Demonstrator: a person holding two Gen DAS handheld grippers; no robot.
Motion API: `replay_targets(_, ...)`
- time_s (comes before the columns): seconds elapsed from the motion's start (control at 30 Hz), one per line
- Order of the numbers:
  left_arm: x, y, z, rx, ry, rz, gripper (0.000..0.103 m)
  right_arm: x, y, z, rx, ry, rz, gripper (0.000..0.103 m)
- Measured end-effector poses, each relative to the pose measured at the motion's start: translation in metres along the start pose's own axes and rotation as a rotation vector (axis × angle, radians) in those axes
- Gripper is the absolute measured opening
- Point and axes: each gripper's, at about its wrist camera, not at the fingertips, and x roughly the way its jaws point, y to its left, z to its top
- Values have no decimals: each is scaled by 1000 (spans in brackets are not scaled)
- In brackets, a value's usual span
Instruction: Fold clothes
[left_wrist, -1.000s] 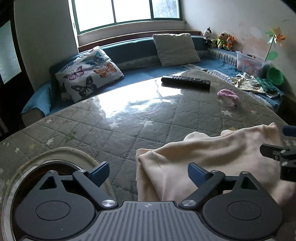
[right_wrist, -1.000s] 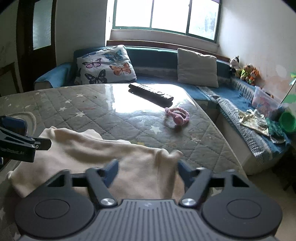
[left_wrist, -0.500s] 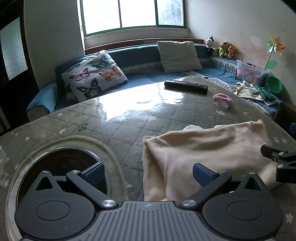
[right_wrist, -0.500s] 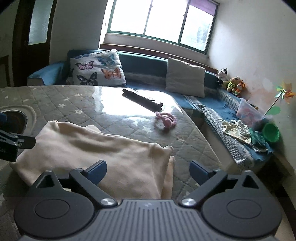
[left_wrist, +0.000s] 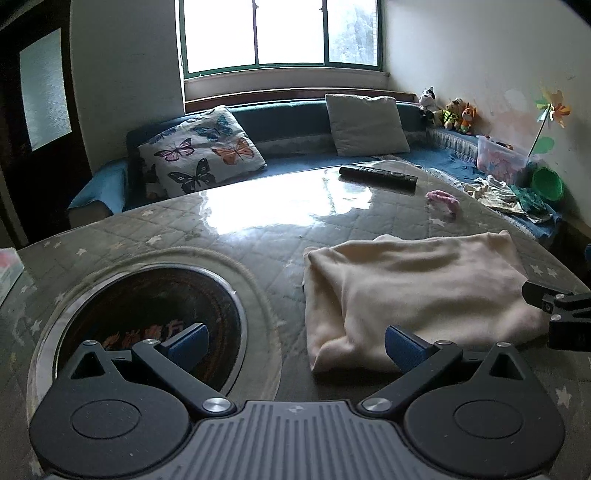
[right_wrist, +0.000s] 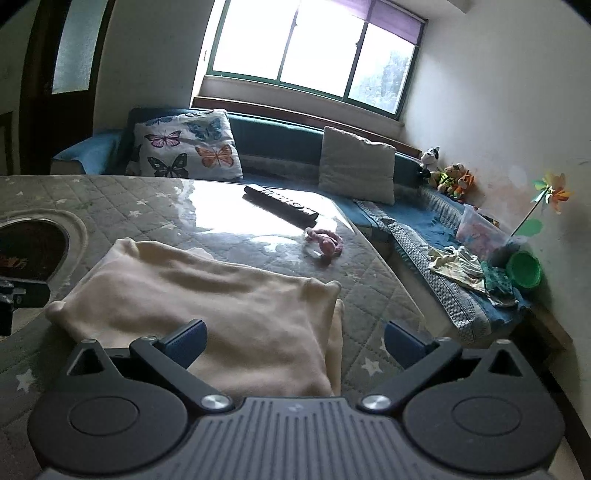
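A cream garment (left_wrist: 413, 291) lies folded into a rough rectangle on the quilted table; it also shows in the right wrist view (right_wrist: 207, 299). My left gripper (left_wrist: 295, 345) is open and empty, above the table just left of the garment's near left corner. My right gripper (right_wrist: 293, 341) is open and empty, above the garment's near right corner. The right gripper's tip shows at the right edge of the left wrist view (left_wrist: 554, 306). The left gripper's tip shows at the left edge of the right wrist view (right_wrist: 22, 299).
A round dark opening (left_wrist: 147, 314) is set in the table left of the garment. A black remote (left_wrist: 376, 175) and a pink hair tie (left_wrist: 441, 197) lie farther back. A blue sofa with a butterfly pillow (left_wrist: 199, 151) and clutter (right_wrist: 480, 266) borders the table.
Both grippers have drawn back and up from the garment. The right gripper's fingers, closer together a second ago, now stand wide open. The garment has settled flat on the table.
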Motion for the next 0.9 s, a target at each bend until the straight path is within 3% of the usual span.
replay_targets(0.43,-26,13,-28,-29,-18,27,103,-23,21,-16,-18,-5,-25,103)
replay_targets(0.9,-48,24,-52,-56,-38,43,103,-40,38,-31,-9,-10,6,103)
